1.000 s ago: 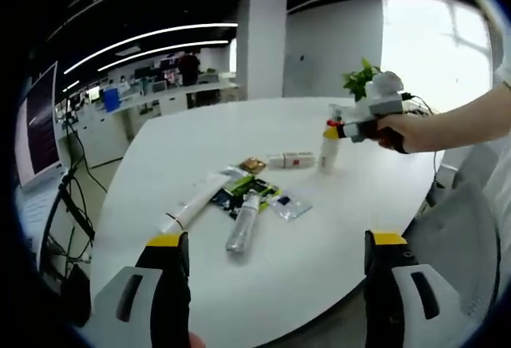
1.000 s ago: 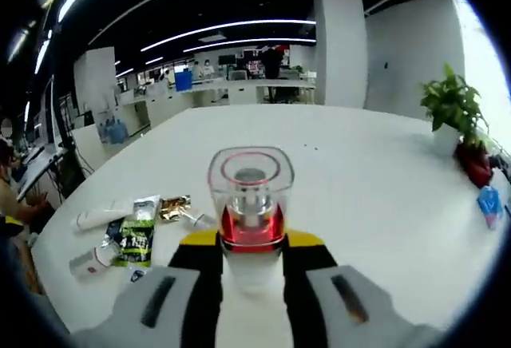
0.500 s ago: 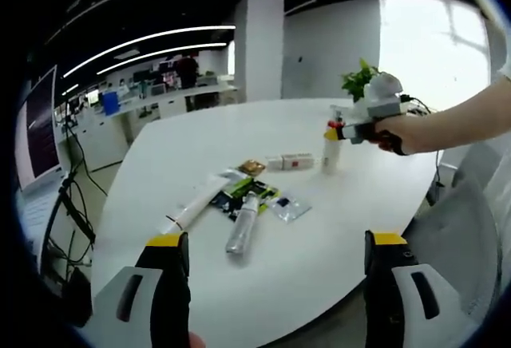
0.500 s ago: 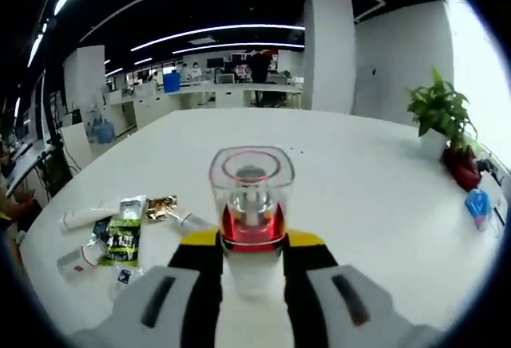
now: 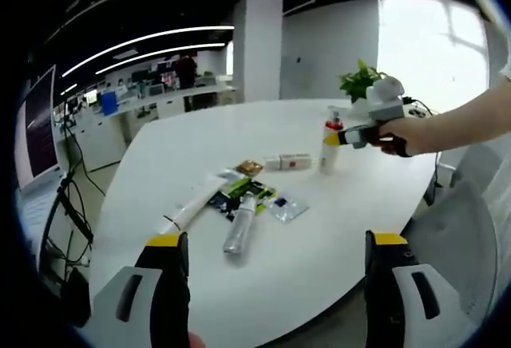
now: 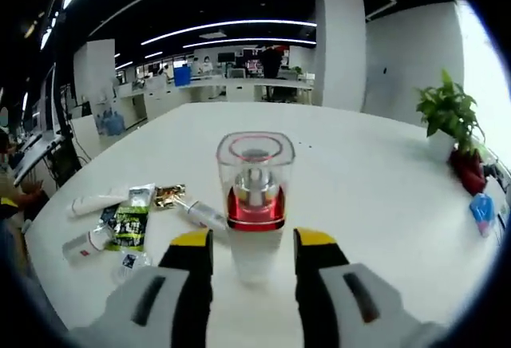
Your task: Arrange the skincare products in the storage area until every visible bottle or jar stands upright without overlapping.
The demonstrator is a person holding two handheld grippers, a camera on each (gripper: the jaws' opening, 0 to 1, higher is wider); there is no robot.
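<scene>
the right gripper (image 6: 253, 240) at lower centre is open around an upright bottle (image 6: 255, 204) with a clear cap and red collar. the left gripper (image 5: 271, 244) is open too; tubes (image 5: 239, 224) lie mid-frame.

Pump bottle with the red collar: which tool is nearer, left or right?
Right. The right tool sits open either side of the upright pump bottle; the left tool is back at the table's near edge.

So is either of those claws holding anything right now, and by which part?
Nothing is held. The right gripper stands open around the upright bottle, its jaws clear of the sides. The left gripper is open over the table.
</scene>
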